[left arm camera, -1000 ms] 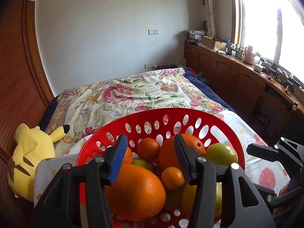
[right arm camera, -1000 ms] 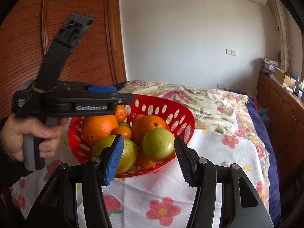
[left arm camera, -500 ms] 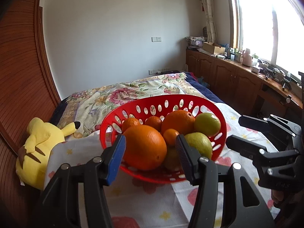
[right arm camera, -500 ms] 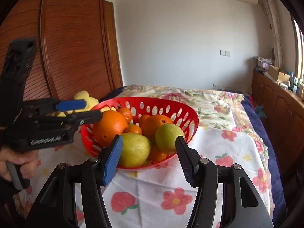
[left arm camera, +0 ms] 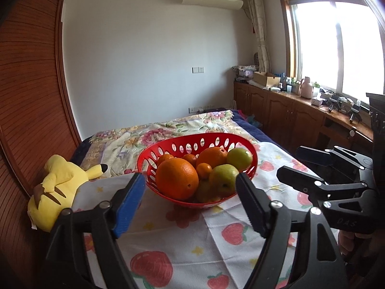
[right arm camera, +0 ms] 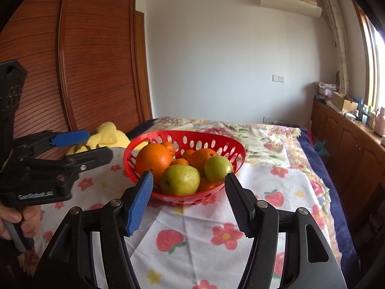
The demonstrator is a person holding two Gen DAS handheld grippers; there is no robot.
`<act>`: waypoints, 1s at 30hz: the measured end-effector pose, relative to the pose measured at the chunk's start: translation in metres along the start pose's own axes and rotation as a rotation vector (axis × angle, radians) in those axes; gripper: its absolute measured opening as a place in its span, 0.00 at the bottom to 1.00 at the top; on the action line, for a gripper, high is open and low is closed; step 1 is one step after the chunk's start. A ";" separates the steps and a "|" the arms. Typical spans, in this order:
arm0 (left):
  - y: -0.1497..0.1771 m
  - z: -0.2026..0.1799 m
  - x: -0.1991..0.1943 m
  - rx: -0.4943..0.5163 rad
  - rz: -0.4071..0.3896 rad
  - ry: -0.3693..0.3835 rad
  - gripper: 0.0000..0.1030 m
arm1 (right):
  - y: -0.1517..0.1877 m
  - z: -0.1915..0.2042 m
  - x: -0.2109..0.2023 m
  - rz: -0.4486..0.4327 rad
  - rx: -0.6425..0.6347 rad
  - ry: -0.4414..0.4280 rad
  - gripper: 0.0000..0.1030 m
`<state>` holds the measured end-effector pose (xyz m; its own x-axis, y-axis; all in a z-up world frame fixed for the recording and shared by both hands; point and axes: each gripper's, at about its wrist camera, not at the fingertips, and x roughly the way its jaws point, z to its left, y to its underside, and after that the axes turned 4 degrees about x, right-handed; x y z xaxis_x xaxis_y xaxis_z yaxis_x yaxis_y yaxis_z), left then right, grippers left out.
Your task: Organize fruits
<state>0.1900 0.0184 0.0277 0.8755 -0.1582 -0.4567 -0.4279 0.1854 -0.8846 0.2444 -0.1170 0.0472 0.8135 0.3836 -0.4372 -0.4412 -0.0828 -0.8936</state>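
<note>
A red perforated basket (left arm camera: 154, 154) (right arm camera: 231, 147) sits on a fruit-print cloth on the bed. It holds a large orange (left arm camera: 176, 178) (right arm camera: 154, 160), smaller oranges, a green pear (right arm camera: 180, 179) (left arm camera: 223, 178) and a green round fruit (right arm camera: 217, 168) (left arm camera: 239, 159). My left gripper (left arm camera: 191, 202) is open and empty, a short way in front of the basket. My right gripper (right arm camera: 189, 200) is open and empty, also in front of the basket. Each gripper shows in the other's view, the right one (left arm camera: 312, 168) and the left one (right arm camera: 79, 147).
A yellow plush toy (left arm camera: 55, 190) (right arm camera: 105, 137) lies left of the basket by the wooden wardrobe (right arm camera: 72, 60). Wooden cabinets with clutter (left arm camera: 300, 110) run under the window on the right. A floral bedspread (left arm camera: 168, 130) lies beyond the basket.
Both grippers have pulled back from the basket, which now looks smaller and farther off. Both stay open and empty.
</note>
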 end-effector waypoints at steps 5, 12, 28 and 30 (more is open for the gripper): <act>-0.004 -0.007 -0.027 0.015 -0.051 -0.009 0.95 | -0.003 0.005 -0.020 -0.032 -0.001 0.012 0.66; -0.010 -0.013 -0.064 0.007 -0.110 -0.031 1.00 | -0.008 0.011 -0.046 -0.083 0.007 0.035 0.83; 0.012 -0.015 -0.098 -0.065 -0.101 -0.083 1.00 | 0.008 0.027 -0.100 -0.099 0.054 0.093 0.92; 0.016 -0.015 -0.102 -0.073 -0.097 -0.084 1.00 | 0.010 0.028 -0.107 -0.101 0.057 0.095 0.92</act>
<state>0.0907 0.0226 0.0588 0.9279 -0.0895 -0.3619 -0.3529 0.1018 -0.9301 0.1430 -0.1333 0.0880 0.8860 0.2983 -0.3550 -0.3735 0.0052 -0.9276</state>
